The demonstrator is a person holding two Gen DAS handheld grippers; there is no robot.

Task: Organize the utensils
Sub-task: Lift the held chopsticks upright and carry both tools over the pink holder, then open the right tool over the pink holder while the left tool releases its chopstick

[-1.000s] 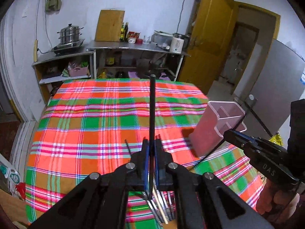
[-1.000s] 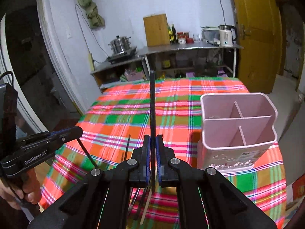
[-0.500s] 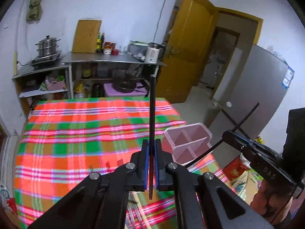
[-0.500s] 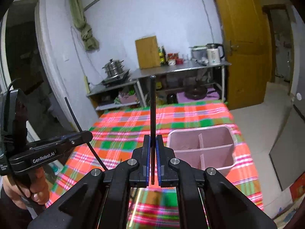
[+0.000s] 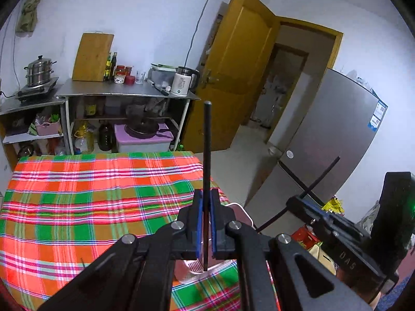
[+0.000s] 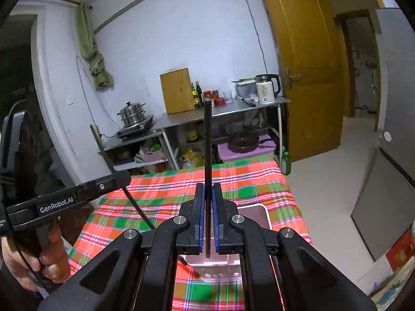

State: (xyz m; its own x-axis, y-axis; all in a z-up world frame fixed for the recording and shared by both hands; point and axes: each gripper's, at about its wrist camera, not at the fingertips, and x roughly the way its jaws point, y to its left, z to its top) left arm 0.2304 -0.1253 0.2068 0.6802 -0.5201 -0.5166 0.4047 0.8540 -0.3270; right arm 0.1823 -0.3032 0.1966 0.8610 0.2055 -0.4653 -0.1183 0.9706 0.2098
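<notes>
Both chopstick-clamping grippers higher; "GenRobot.AI" label (image 6: 59, 203)

- Plaid tablecloth (image 5: 90, 194), spread below and ahead of the claw.
- Metal shelf (image 5: 124, 94) beyond it, bearing a cutting board (image 5: 92, 57) and white kettle (image 5: 182, 81).
- Yellow door (image 6: 308, 64), ahead to the right.
- Grey fridge (image 5: 329, 134), far right.

White walls (image 5: 145, 13) fill the upper frame. A metal shelf unit (image 5: 124, 96) stands at centre left, an open yellow door (image 5: 241, 59) at upper centre-right, a grey fridge (image 5: 332, 140) at right.
</notes>
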